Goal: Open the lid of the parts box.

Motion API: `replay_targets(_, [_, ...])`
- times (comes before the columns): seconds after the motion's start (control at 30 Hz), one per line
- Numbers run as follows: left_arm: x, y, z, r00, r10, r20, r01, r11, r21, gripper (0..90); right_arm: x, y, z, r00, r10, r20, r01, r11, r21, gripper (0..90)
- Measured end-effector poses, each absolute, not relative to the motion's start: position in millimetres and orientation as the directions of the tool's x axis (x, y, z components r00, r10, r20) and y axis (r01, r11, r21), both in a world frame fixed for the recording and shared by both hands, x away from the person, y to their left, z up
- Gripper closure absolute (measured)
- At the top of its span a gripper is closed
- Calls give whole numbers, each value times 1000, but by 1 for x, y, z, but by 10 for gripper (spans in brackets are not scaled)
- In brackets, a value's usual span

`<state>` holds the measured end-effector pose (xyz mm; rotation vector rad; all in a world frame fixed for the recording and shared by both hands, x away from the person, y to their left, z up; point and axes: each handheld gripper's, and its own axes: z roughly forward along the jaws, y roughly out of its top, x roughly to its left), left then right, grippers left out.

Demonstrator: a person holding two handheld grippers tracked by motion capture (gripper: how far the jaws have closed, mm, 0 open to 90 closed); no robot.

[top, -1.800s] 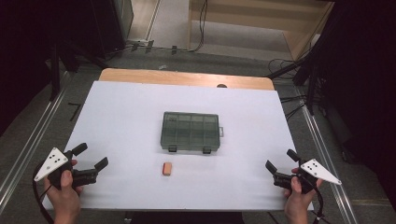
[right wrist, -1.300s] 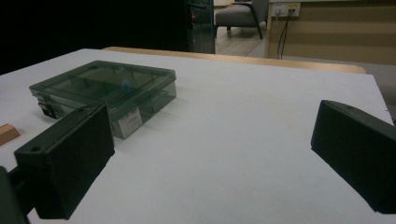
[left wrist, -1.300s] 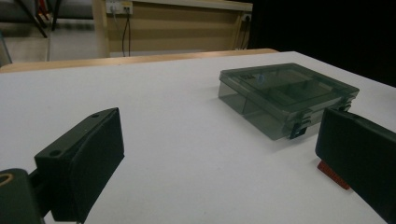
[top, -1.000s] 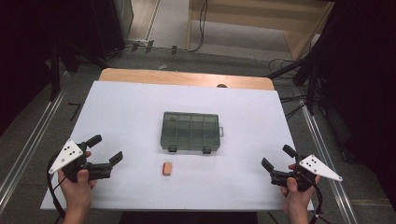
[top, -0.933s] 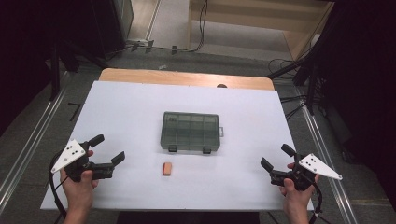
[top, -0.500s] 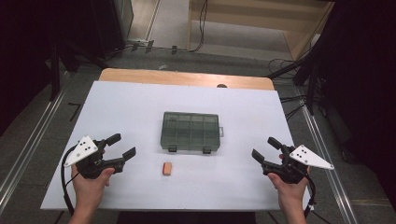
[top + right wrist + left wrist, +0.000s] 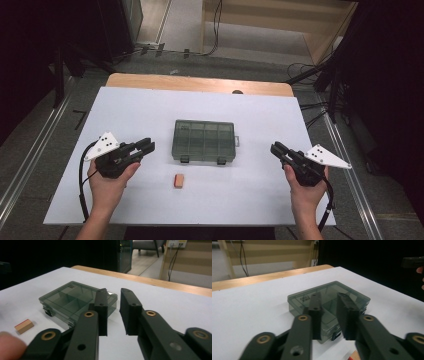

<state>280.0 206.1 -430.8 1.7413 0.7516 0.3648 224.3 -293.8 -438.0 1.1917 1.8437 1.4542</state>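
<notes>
Box (image 7: 204, 140), smoky rigid plastic, shut mid-table, probably light and slick, so pinch the short side walls; left gripper (image 7: 145, 146) and right gripper (image 7: 276, 149) flank it, jaws just narrowed to a slit, nothing between.

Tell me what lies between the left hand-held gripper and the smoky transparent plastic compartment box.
Nothing: in the high view, bare white table separates the left hand-held gripper from the smoky transparent plastic compartment box.
</notes>
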Motion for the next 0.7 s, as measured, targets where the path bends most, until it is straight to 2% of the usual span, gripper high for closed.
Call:
replay_targets(0.07, [284, 203, -430, 753, 643, -140, 307, -156, 939, 812, 227, -293, -437, -482, 867, 126, 336, 50, 940, 812])
replay_targets(0.13, [287, 202, -430, 759, 632, -159, 317, -145, 937, 882, 233, -290, -434, -494, 859, 136, 348, 51, 936, 865])
replay_targets(0.2, [289, 200, -430, 756, 632, -169, 325, -138, 936, 898, 236, -288, -434, -504, 854, 131, 351, 64, 934, 886])
replay_targets(0.7, [319, 193, -442, 717, 667, -204, 375, -122, 919, 900, 266, -271, -434, -591, 797, 122, 390, 150, 909, 888])
